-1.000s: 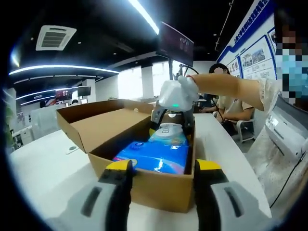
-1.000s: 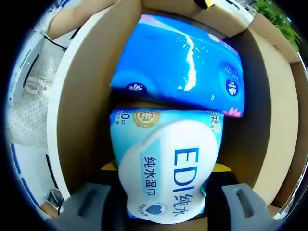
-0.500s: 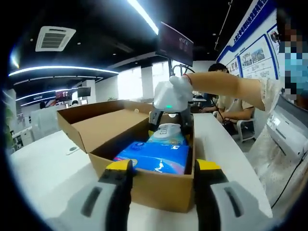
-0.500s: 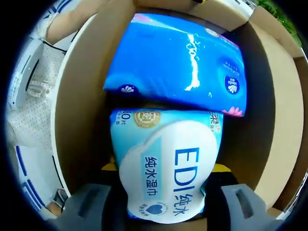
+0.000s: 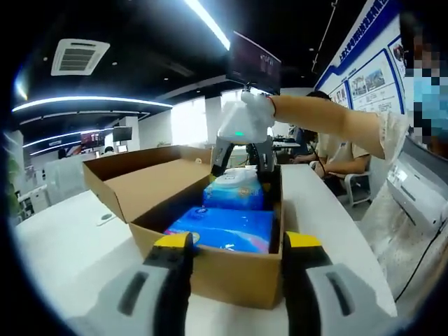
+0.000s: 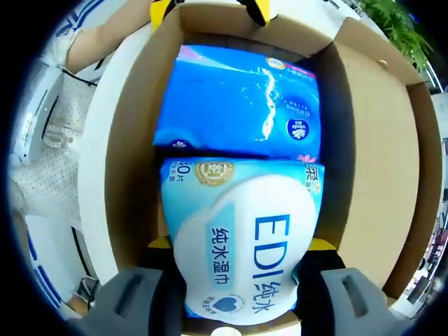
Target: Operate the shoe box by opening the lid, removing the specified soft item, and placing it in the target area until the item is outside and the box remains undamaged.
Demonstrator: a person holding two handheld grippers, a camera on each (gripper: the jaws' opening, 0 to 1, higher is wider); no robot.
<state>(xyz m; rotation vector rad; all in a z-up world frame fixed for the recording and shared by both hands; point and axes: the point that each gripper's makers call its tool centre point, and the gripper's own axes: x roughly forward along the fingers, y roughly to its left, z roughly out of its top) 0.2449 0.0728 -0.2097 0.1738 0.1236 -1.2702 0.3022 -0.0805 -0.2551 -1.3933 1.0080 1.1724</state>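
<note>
Gripping a wipes pack between its jaws, the right gripper holds it above the open box; the left gripper's jaws are spread.

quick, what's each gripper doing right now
Left hand-held gripper: open, at the box front wall.
Right hand-held gripper: shut on the wipes pack.

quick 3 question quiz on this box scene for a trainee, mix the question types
1. True or false: the right tongs are shut on the wet wipes pack.
2. What stays in the cardboard box? A) blue tissue pack B) a shoe C) nothing
3. Fill in: the box lid is ___.

Key: 1 true; 2 A; 3 open
</note>
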